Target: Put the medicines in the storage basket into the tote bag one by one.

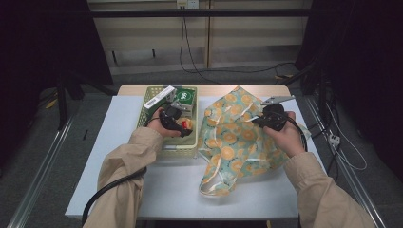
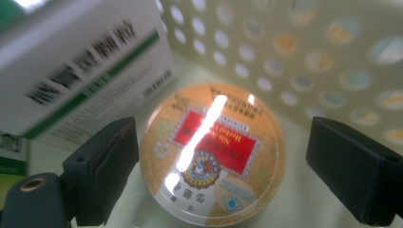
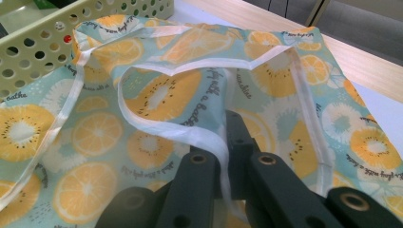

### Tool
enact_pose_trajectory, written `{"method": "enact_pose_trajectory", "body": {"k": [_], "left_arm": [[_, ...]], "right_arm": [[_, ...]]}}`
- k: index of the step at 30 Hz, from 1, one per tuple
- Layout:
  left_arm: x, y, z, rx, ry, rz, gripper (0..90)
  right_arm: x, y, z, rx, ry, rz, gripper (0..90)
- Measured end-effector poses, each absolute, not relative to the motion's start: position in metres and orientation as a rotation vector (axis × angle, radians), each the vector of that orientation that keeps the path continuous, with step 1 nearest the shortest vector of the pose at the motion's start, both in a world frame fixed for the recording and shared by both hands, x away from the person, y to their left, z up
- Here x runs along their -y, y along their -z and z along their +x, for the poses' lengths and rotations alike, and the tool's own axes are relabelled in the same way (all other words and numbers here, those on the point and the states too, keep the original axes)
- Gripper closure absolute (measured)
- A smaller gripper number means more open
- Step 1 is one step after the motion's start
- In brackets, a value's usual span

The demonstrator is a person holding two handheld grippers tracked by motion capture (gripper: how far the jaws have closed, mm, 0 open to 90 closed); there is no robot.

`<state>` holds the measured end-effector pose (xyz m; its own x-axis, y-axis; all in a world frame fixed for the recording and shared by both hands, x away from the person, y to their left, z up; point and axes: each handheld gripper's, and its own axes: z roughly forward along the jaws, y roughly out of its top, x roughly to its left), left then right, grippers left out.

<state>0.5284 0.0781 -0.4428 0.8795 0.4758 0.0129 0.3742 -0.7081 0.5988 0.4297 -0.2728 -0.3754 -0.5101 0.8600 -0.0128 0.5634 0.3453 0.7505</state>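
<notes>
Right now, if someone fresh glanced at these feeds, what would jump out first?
The fruit-print bag sprawls over the right half of the table, and the right gripper is shut on its white-trimmed edge. To its left, the left gripper hangs open inside the pale green perforated basket, its jaws on either side of a round orange tin with a red label. A white and green box lies beside the tin.

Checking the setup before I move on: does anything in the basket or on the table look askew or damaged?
Nothing looks damaged or spilled. The boxes lean crookedly in the basket, the round tin lies flat between the left gripper's open jaws, and the fruit-print bag lies rumpled, its edge pinched by the right gripper.
</notes>
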Motion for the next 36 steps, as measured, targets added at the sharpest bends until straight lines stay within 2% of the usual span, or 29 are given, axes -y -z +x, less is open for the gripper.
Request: {"method": "enact_pose_trajectory", "body": {"k": [2,5,13,20,29,36], "left_arm": [[-0.077,0.443,0.529,-0.592,-0.229,2.467,12.2],[-0.078,0.444,0.529,-0.638,-0.199,2.455,19.6],[-0.082,0.443,0.53,-0.746,-0.214,2.449,20.3],[-0.088,0.416,0.531,-0.779,-0.203,2.303,20.4],[-0.083,0.365,0.515,-0.682,-0.178,2.215,20.4],[-0.053,0.338,0.488,-0.531,-0.138,2.204,20.3]], "right_arm": [[0.274,0.375,0.43,-2.203,-0.993,1.247,90.0],[0.276,0.374,0.429,-2.194,-0.999,1.254,90.0],[0.279,0.369,0.429,-2.167,-1.017,1.266,90.0],[0.289,0.37,0.439,-2.123,-1.034,1.325,90.0],[0.292,0.372,0.453,-2.094,-1.074,1.381,90.0],[0.291,0.369,0.45,-2.099,-1.067,1.373,90.0]]}}
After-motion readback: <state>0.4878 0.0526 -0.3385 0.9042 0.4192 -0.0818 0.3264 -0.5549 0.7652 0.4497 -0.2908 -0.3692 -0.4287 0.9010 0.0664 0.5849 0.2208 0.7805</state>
